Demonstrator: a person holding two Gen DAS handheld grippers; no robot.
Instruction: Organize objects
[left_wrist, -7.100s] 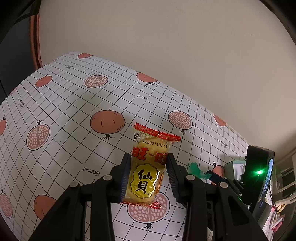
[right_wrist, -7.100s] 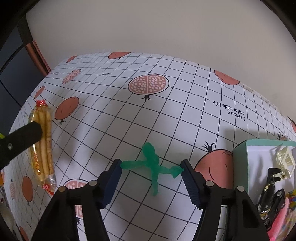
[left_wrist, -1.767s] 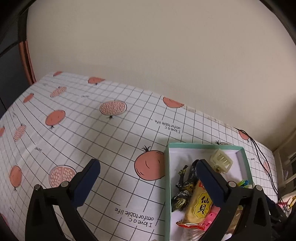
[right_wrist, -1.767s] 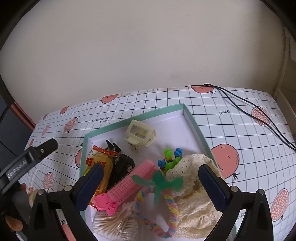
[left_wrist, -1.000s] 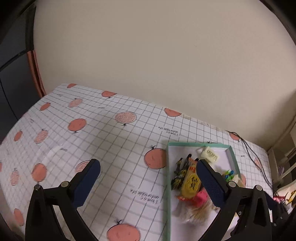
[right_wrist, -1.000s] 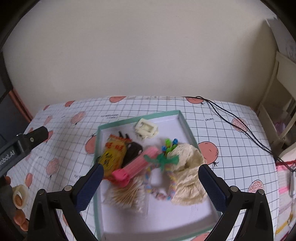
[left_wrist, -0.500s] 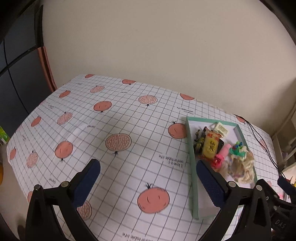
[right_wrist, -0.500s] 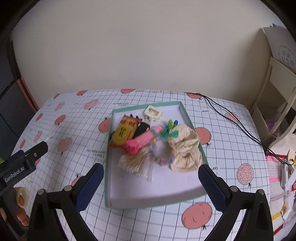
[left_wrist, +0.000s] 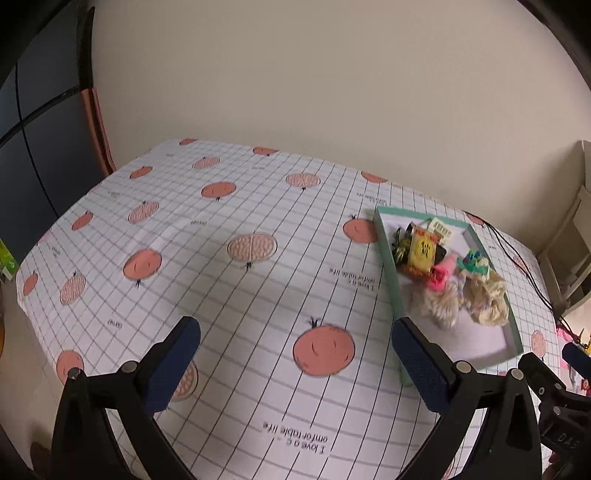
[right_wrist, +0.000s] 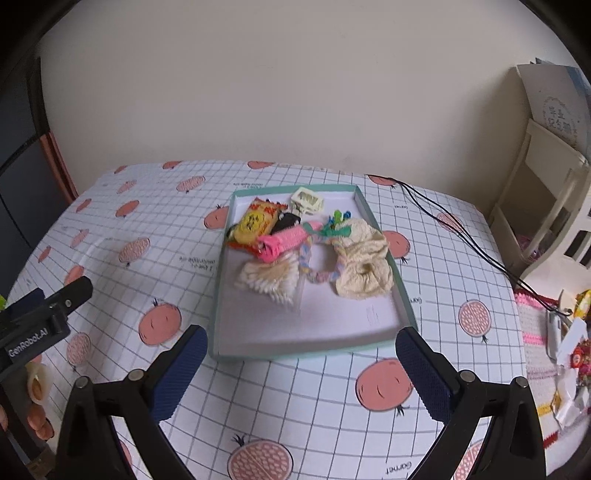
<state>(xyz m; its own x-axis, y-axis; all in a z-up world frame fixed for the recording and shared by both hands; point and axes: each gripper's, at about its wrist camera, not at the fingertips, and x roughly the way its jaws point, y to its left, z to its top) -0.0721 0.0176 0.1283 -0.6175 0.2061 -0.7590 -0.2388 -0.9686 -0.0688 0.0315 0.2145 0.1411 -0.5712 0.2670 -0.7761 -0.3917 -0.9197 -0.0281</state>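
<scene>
1. Table (right_wrist: 332, 424): covered by a white grid-pattern cloth printed with orange fruit; a plain cream wall stands behind it.
2. Tray (right_wrist: 400, 295): a shallow rectangular box with a mint-green rim and white floor, lying flat on the cloth. It sits on the right side of the table in the left wrist view (left_wrist: 388, 258).
3. Left gripper (left_wrist: 295, 362): black arms, blue ribbed pads, jaws spread wide, holding nothing, raised over bare cloth.
4. Right gripper (right_wrist: 301, 369): same build, jaws wide apart and empty, above the tray's near edge.
5. Contents, heaped at the tray's far end: a cream crocheted cloth (right_wrist: 364, 258), a bundle of pale sticks (right_wrist: 269, 275), a pink ridged roller (right_wrist: 282, 240), a yellow snack packet (right_wrist: 255, 219), a cream hair clip (right_wrist: 306, 201) and a green bow (right_wrist: 334, 229).
6. Right wrist view only: a black cable (right_wrist: 461, 236) trailing across the cloth and a cream shelf (right_wrist: 546, 206) at the right.
</scene>
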